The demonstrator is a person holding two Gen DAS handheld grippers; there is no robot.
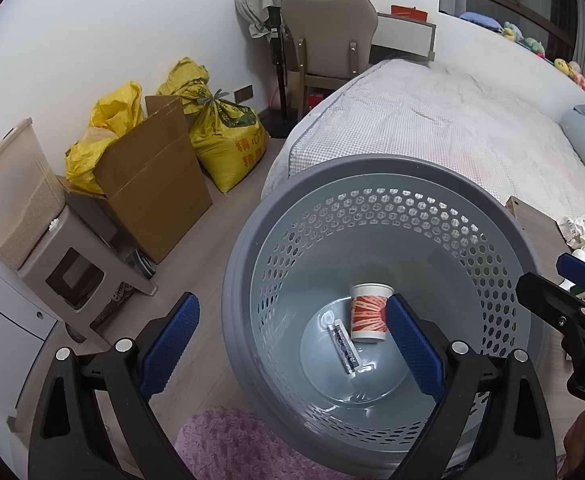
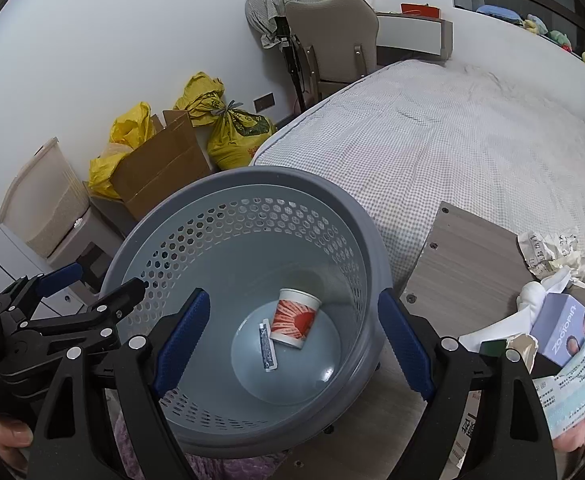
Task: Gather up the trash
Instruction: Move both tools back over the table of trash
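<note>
A grey perforated waste basket (image 1: 252,256) stands on the floor beside the bed; it also shows in the right wrist view (image 2: 366,216). At its bottom lie a red-and-white paper cup (image 1: 368,314) (image 2: 294,318) on its side and a small flat wrapper (image 1: 344,346) (image 2: 267,346). My left gripper (image 1: 292,344) is open and empty, hovering over the basket's near left rim. My right gripper (image 2: 294,340) is open and empty above the basket. Crumpled paper (image 2: 548,254) lies on the wooden table (image 2: 464,256) to the right; it also shows in the left wrist view (image 1: 578,228).
A bed (image 1: 432,120) lies behind the basket. Cardboard box (image 1: 152,184), yellow sacks (image 1: 224,140) and a storage unit (image 1: 20,208) line the left wall. A chair (image 1: 328,40) stands at the back. Boxes and packets (image 2: 572,332) sit on the table. A purple rug (image 1: 228,448) lies below.
</note>
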